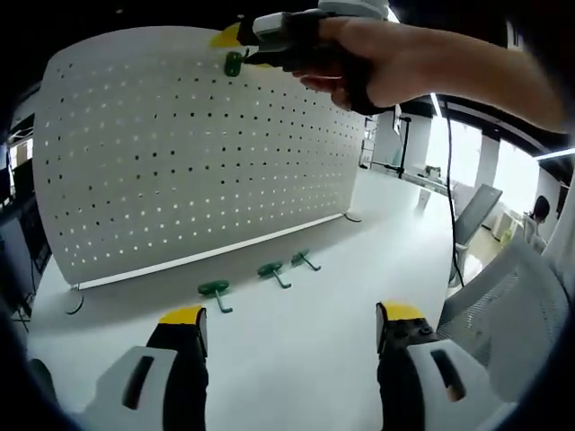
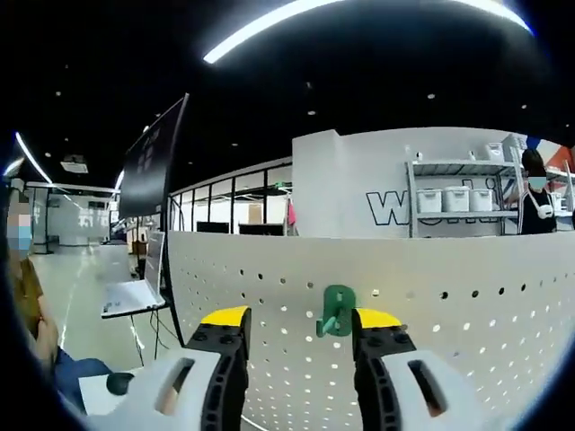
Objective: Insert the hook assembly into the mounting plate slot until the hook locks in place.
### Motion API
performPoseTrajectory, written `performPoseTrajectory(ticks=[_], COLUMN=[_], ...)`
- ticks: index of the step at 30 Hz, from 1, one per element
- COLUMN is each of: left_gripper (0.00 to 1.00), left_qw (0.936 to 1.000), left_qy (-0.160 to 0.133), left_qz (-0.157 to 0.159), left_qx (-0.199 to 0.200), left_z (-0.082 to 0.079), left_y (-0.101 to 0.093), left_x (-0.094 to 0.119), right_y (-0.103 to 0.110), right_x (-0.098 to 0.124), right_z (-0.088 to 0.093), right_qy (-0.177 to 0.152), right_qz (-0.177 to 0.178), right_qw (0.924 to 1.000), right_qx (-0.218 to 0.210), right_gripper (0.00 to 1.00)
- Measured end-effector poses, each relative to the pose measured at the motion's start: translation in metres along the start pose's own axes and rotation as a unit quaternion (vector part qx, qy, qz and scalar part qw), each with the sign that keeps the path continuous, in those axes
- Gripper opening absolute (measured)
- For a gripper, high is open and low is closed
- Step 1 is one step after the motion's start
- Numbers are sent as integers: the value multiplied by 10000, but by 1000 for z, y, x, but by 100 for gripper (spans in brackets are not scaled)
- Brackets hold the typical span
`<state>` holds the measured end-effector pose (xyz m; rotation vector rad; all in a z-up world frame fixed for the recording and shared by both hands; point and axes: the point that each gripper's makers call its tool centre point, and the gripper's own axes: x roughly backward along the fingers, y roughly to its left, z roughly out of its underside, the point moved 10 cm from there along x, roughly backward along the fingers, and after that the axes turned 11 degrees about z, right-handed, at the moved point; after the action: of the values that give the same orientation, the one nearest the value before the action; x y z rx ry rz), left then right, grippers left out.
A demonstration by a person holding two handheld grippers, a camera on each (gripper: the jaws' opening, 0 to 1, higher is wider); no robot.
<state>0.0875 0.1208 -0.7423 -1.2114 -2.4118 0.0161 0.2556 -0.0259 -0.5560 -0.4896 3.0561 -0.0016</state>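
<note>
A white perforated mounting plate (image 1: 180,153) stands upright on the white table. In the left gripper view a person's hand holds my right gripper (image 1: 239,49) at the plate's top edge, its yellow tips beside a green hook (image 1: 234,64) that sits against the holes there. In the right gripper view that hook (image 2: 337,311) sits on the plate (image 2: 467,332) just inside the right jaw, with a wide gap to the left jaw; my right gripper (image 2: 301,321) is open. My left gripper (image 1: 292,316) is open low over the table with nothing between its jaws.
Three more green hooks (image 1: 216,291) (image 1: 272,270) (image 1: 303,259) lie on the table (image 1: 296,359) in front of the plate's foot. A grey chair (image 1: 512,305) stands at the right. Shelves with white bins (image 2: 454,199) and a person (image 2: 537,202) are behind the plate.
</note>
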Motion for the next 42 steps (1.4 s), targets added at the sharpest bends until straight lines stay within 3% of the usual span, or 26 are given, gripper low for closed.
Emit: performPoseTrajectory(ticks=[10,20,29,42], left_gripper=[79,79,79,80], left_qw=[10000,10000,10000,9999], left_qy=[-1,23,45,79], left_qz=[-2,-35,-77,-51], left_qx=[-10,-31,6,-38], left_z=[-1,-1,-1,-4], left_y=[-1,0,2,2], left_x=[1,2,3,4], right_y=[-10,-27,-38,-54], right_x=[4,24,37,78], right_z=[1,16,18,45], right_qy=[111,171,146,387], right_qz=[-121,-710,-838,-1015], right_qw=[9998,9973,9964,9939], right_qx=[123,96,11,193], right_gripper=[44,43,44,46])
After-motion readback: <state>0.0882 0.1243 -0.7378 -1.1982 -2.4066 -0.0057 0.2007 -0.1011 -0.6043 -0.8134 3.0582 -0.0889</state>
